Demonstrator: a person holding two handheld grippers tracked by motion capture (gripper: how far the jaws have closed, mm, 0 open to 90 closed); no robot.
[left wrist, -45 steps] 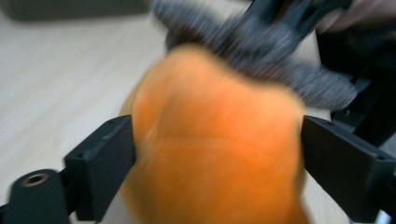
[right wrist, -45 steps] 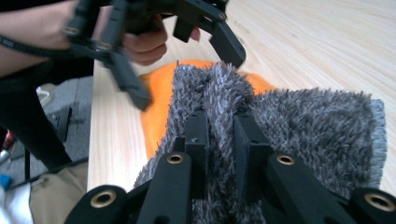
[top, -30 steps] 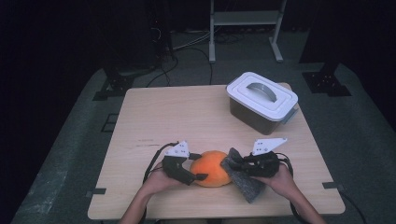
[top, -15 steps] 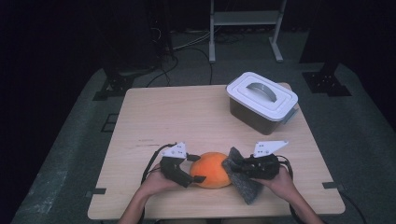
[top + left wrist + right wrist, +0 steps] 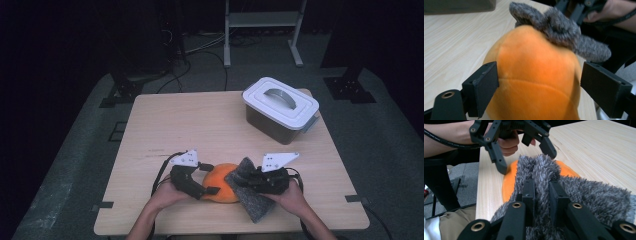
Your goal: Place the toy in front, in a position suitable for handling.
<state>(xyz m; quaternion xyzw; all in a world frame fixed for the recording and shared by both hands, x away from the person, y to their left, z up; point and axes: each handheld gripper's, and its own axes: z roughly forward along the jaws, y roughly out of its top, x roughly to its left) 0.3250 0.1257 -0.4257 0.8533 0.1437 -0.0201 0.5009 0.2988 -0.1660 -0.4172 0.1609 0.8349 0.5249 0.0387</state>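
Left tool [image 5: 209, 188] wider round orange plush [image 5: 222, 181]

1 orange plush [image 5: 220, 181], 1 grey fuzzy cloth [image 5: 252, 202], 1 lidded box [image 5: 280, 108], 2 tongs, 1 table [image 5: 200, 120]

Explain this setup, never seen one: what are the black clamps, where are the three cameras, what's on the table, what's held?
No robot here: a person holds a hand-operated clamp tool in each hand. One camera looks down from above; one rides on each tool, looking along its jaws. On the wooden table sit a lidded container and an orange plush with a grey furry cloth against it. The right tool is shut on the cloth. The left tool straddles the plush; its jaws have just been opening, and the right-hand pad stands clear of it.
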